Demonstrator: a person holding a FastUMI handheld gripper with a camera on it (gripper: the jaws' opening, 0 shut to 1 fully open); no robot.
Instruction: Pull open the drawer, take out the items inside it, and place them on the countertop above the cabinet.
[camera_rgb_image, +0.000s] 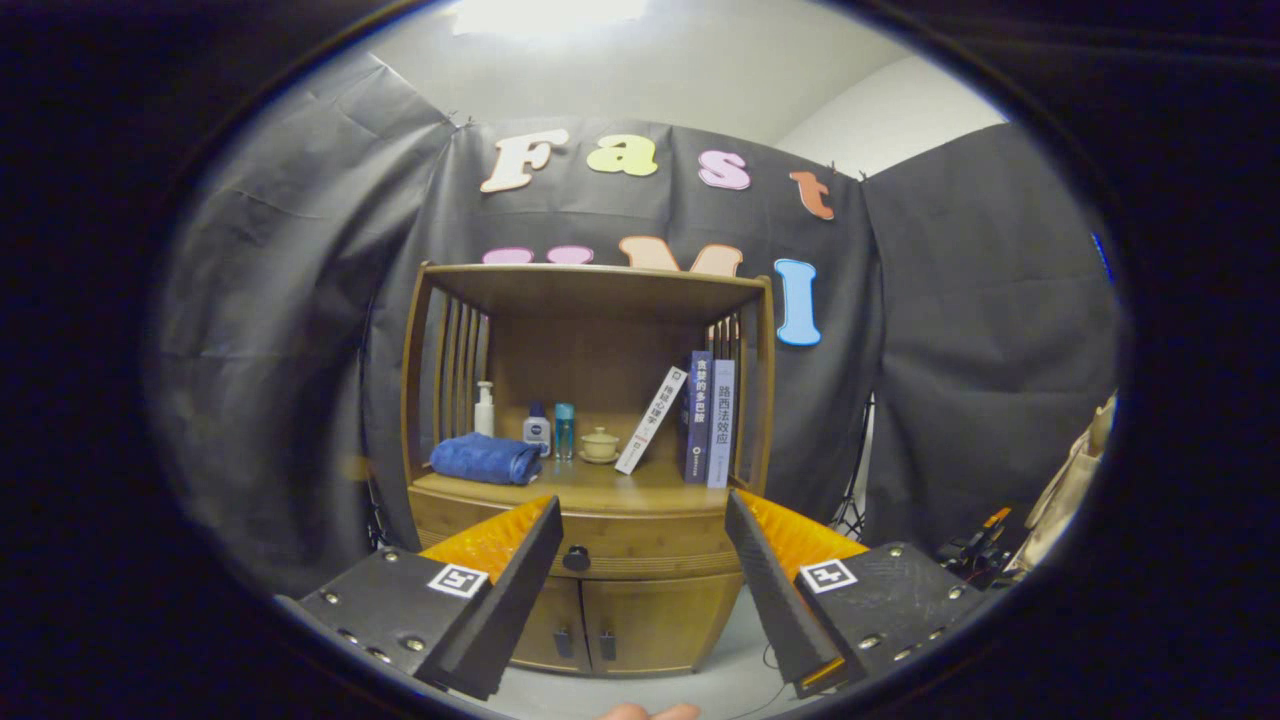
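Gripper (640, 520) fingers spread wide, holding nothing, well short of closed drawer (600, 545) (black knob (576, 559) between the 2 fingers).

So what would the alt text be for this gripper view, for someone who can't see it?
Open tongs point at a wooden cabinet, its closed drawer's dark knob framed between the two fingers but still beyond them. On the countertop above sit a folded blue towel, small bottles, a lidded cup and some books.
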